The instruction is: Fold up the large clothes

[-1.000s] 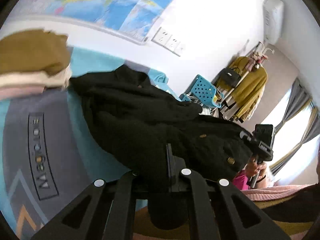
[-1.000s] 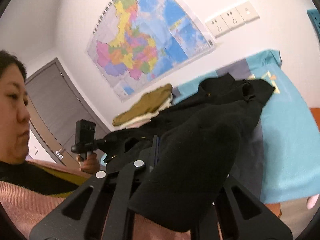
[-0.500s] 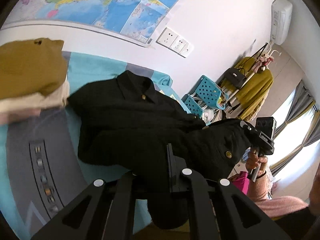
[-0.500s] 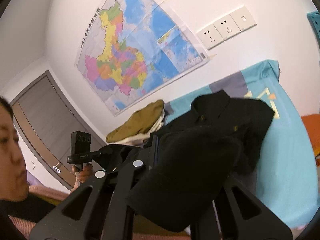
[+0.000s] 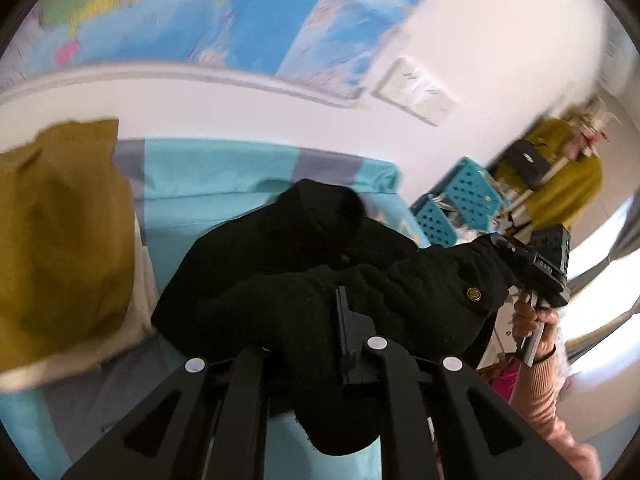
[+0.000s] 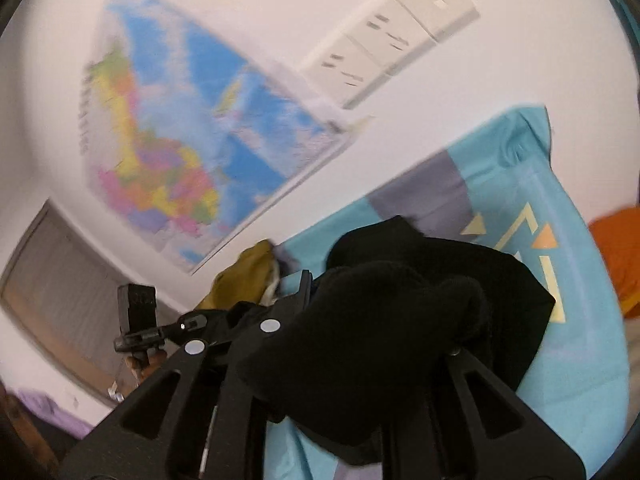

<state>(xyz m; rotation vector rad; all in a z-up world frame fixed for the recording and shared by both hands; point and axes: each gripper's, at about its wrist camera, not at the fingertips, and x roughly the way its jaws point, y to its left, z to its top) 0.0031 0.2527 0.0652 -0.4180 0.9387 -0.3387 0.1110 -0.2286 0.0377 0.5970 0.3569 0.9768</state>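
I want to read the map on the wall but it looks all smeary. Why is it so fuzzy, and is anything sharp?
Left wrist view: the map is streaked by motion blur, while the black coat and its gold button stay fairly sharp. Right wrist view: the map and wall sockets smear too; the coat is crisper. Both views bend at the edges from the fisheye lens.

Black coat [image 5: 304,280] is fuzzy matt cloth; its button [image 5: 474,293] shiny brass-like metal.

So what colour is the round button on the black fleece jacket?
Gold, on the black fleece jacket; the round button shows best in the left wrist view.
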